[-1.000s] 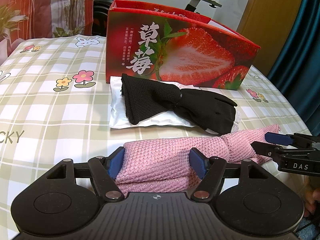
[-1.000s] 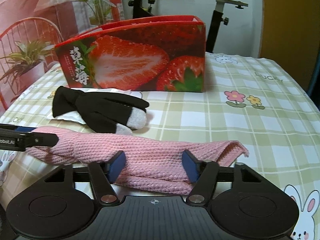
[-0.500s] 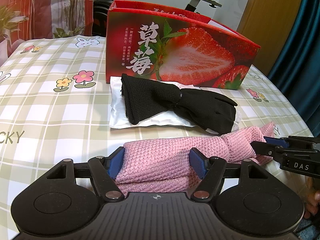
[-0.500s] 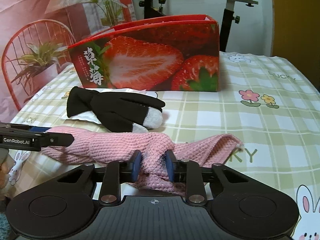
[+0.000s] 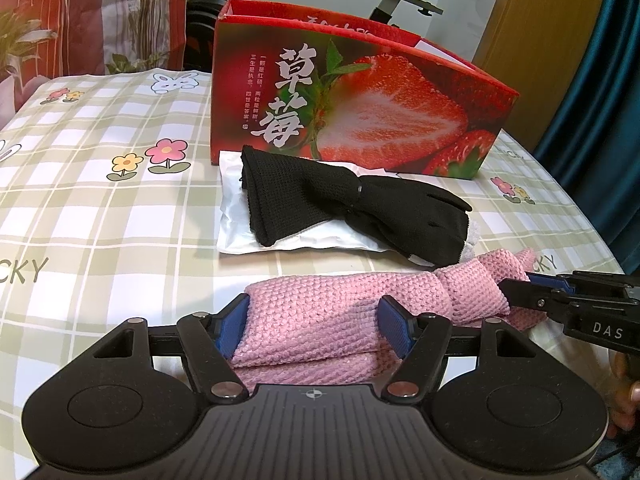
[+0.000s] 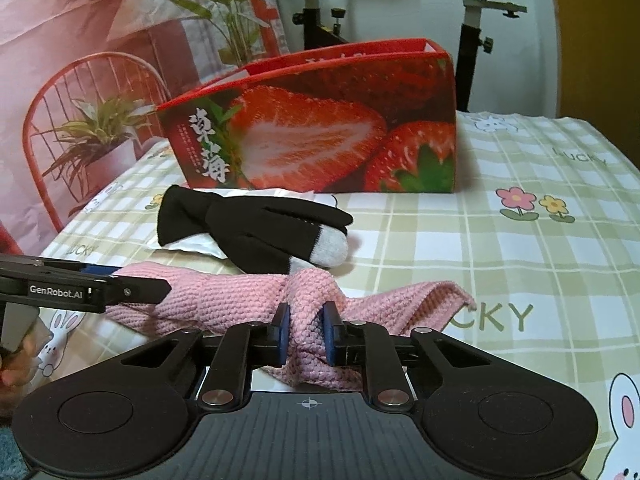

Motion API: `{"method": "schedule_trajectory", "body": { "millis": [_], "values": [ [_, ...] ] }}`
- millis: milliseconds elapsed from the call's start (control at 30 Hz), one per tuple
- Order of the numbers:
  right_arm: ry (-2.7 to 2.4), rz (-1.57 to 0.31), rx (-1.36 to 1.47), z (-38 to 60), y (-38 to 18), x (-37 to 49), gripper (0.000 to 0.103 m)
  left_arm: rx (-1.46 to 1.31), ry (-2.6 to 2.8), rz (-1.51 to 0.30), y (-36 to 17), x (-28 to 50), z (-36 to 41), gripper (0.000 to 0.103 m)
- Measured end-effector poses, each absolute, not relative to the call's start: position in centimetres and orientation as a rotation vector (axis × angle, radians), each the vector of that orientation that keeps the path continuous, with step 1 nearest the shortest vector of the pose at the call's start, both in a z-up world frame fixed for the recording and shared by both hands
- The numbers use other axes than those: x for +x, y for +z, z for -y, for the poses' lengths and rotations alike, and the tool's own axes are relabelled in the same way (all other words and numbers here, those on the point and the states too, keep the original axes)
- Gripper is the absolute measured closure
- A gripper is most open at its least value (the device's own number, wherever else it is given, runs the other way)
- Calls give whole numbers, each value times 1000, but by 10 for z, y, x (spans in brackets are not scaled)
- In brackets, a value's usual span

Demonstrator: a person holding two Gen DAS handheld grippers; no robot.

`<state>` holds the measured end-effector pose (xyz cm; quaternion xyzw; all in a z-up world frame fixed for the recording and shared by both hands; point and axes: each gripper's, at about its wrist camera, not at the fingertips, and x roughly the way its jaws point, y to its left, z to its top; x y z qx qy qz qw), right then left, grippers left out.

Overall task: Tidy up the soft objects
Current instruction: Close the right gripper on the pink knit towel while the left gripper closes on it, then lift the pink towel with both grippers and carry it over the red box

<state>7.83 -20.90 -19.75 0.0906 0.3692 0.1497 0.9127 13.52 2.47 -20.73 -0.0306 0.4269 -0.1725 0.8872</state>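
Observation:
A pink knitted cloth [image 5: 340, 300] lies lengthwise on the checked tablecloth [image 5: 100, 208], near the front edge. My left gripper [image 5: 314, 330] has its blue pads against both sides of the cloth's folded left end, and its jaws are closing a little. My right gripper [image 6: 306, 332] is closing hard on the cloth [image 6: 224, 296] near its middle and bunches it into a ridge between narrow jaws. Its fingers [image 5: 516, 292] also show at the right of the left wrist view. Behind the cloth lies a black glove [image 5: 360, 208] with grey fingertips [image 6: 332, 248].
The glove rests on a flat white pouch [image 5: 236, 224]. A tall red strawberry-print box [image 5: 360, 112], open at the top, stands behind them. An exercise bike [image 6: 480, 0] and a red wire chair [image 6: 60, 92] stand beyond the table. A teal curtain [image 5: 600, 120] hangs at the right.
The right gripper's jaws went from wide around the cloth to narrow, pinching it into a raised bunch. The cloth's right end has drawn inward. The left gripper stayed put.

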Motion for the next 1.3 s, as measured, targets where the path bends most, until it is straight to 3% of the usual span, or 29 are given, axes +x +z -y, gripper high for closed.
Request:
{"method": "schedule_trajectory", "body": {
  "millis": [67,100,233,767,1300],
  "values": [
    [313,-756,195,210,-197,79,88,-80,-372,-883,-207,135,-27,52],
    [316,-753,198,210,-196,79,88,-101,-388,-889,-207,135,-28,65],
    [327,-714,201,212,-188,76,88,-125,-393,-876,-204,133,-30,75],
    [365,-510,259,230,-118,81,88,-162,-413,-624,-116,124,-38,75],
    [370,-330,273,250,-38,188,88,-194,-377,-449,-36,210,-19,75]
  ]
}}
